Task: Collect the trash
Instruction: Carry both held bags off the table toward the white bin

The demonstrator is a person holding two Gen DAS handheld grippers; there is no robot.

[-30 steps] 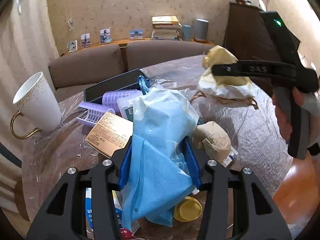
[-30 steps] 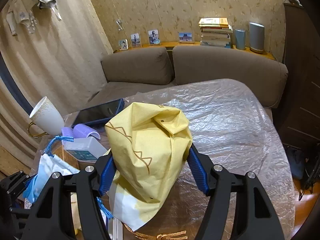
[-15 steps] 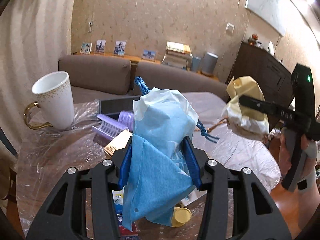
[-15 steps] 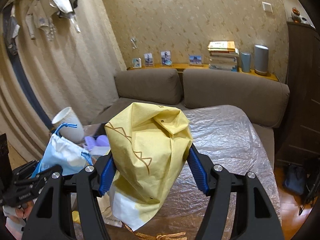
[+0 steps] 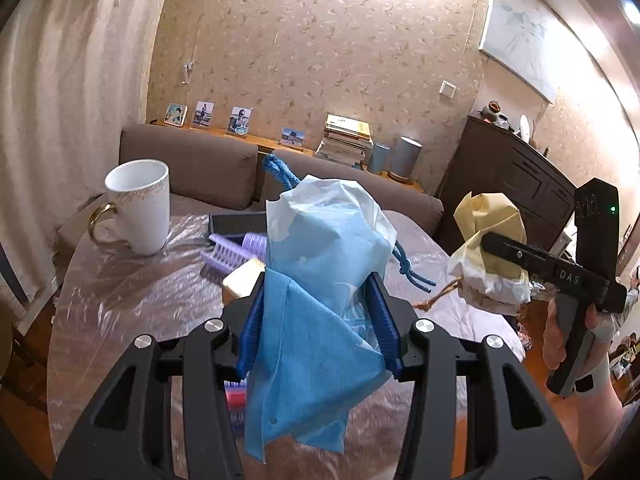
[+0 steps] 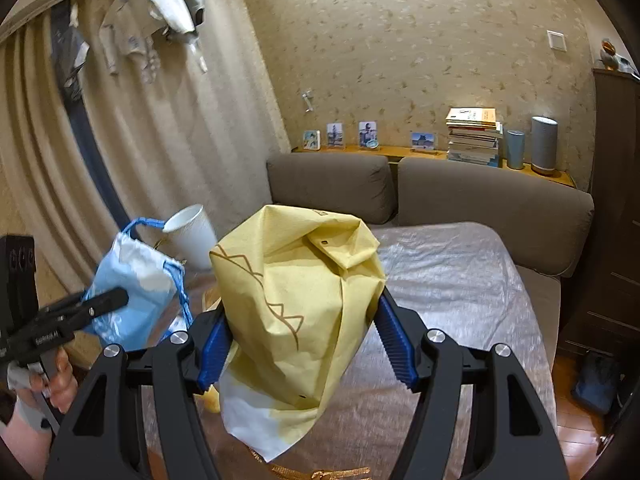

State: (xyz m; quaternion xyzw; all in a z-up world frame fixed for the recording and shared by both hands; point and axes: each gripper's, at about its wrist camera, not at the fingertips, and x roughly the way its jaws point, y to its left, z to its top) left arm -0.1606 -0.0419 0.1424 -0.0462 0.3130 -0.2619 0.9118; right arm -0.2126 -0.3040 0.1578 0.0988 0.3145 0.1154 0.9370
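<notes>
My left gripper [image 5: 320, 320] is shut on a crumpled blue and white bag [image 5: 320, 280] with a blue cord handle, held up above the table. The same blue bag [image 6: 132, 288] shows at the left of the right wrist view, in the left gripper [image 6: 104, 300]. My right gripper [image 6: 300, 340] is shut on a crumpled yellow paper bag [image 6: 296, 292], also lifted off the table. From the left wrist view the yellow bag [image 5: 492, 252] hangs at the right in the right gripper [image 5: 504, 252], held by a hand [image 5: 560, 340].
A table under clear plastic film [image 5: 132, 292] carries a white mug with a gold handle [image 5: 140, 208], purple hair rollers [image 5: 236, 248], a dark tablet [image 5: 236, 220] and a tan box [image 5: 244, 280]. A brown sofa [image 6: 492, 200] stands behind, a dark cabinet [image 5: 512, 188] at right.
Both grippers have risen with their bags and tilted up, so the table's clutter has dropped lower in view. More of the wall and curtain shows. The grips are unchanged.
</notes>
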